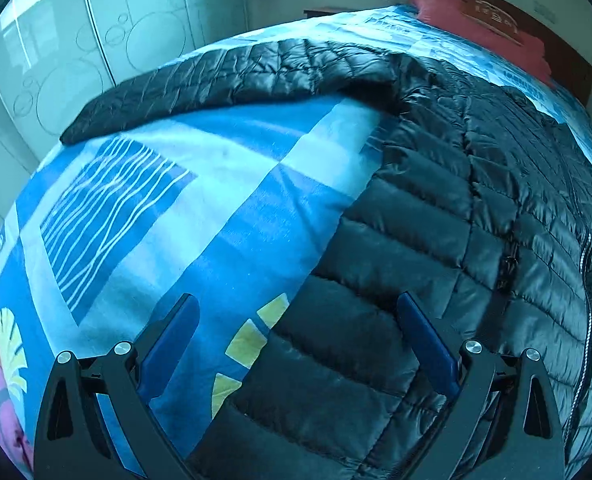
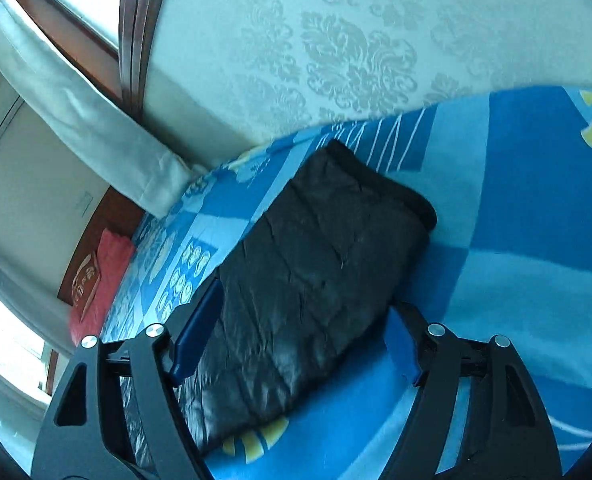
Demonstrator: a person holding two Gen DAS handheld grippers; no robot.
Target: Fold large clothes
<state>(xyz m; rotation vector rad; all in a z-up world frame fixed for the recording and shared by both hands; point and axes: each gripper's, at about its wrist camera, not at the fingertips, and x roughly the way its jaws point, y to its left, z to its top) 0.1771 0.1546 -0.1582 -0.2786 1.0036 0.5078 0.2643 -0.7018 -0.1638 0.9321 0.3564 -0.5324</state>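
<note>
On the bed, left wrist view: we see the black puffer jacket [image 1: 436, 208] spread flat on the blue patterned bedspread [image 1: 200, 200], one sleeve [image 1: 224, 80] stretched out sideways.
Left gripper [image 1: 296, 320]: jaws apart, holding nothing, poised over the jacket's side edge.
Right wrist view: the other sleeve [image 2: 320, 264] lies out across the bedspread.
Right gripper [image 2: 300, 328]: jaws apart around that sleeve, its fingers [image 2: 200, 324] beside the fabric; we see no clamp.
Progress: we judge folding barely begun; both sleeves and body remain.
Containers: none visible.
</note>
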